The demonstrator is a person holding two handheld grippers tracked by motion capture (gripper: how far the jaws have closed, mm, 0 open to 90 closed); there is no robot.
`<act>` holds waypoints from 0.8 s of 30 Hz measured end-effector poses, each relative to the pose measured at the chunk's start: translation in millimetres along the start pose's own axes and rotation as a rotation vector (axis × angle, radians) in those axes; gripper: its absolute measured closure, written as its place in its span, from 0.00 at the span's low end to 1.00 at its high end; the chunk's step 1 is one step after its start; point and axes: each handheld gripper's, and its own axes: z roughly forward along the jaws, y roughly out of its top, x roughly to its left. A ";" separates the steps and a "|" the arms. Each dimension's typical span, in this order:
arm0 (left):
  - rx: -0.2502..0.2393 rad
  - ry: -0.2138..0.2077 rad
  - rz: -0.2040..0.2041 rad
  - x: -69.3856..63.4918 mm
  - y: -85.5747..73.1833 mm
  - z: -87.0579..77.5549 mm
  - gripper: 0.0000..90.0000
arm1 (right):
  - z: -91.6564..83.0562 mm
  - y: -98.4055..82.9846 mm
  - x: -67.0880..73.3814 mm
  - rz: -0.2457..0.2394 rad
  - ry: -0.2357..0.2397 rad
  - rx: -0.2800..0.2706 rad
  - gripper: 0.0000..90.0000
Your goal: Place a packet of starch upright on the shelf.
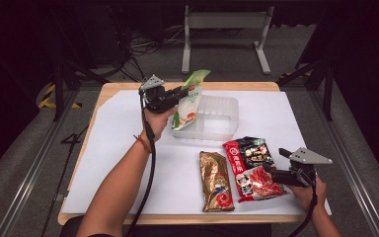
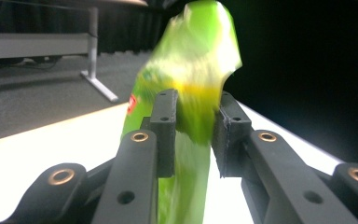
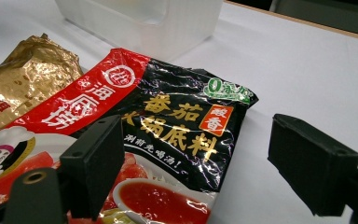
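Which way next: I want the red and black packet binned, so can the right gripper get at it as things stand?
Probably yes: the right gripper sits open at the red and black packet, with nothing between them.

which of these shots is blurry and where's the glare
Left gripper view: the green packet between the jaws is smeared, and the white table cover is blown out. Right gripper view: sharp, with glints on the red and black packet. High view: dark surroundings, evenly lit table.

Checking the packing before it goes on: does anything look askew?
The green packet stands on end, leaning over the clear tub's left wall between the left gripper's jaws. The other packets lie flat.
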 end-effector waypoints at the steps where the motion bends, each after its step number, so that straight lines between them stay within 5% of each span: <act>1: 0.023 -0.013 0.015 0.2 -1.5 -1.6 0.81 | 0.1 0.0 0.1 0.000 0.001 0.000 0.21; 8: 0.198 -0.003 0.140 2.4 -17.6 -7.9 0.79 | 1.6 -0.2 0.8 -0.004 0.000 0.011 0.21; 14: 0.216 -0.025 0.155 6.7 -26.1 -11.0 0.79 | 2.6 -0.4 1.8 -0.008 0.001 0.017 0.21; 19: 0.315 -0.004 0.255 -1.0 -35.0 -3.4 0.81 | 3.3 -0.6 1.8 -0.009 0.004 0.017 0.21; 24: 0.322 -0.014 0.259 0.5 -45.2 -7.0 0.84 | 2.9 -0.9 1.4 -0.005 0.001 0.018 0.21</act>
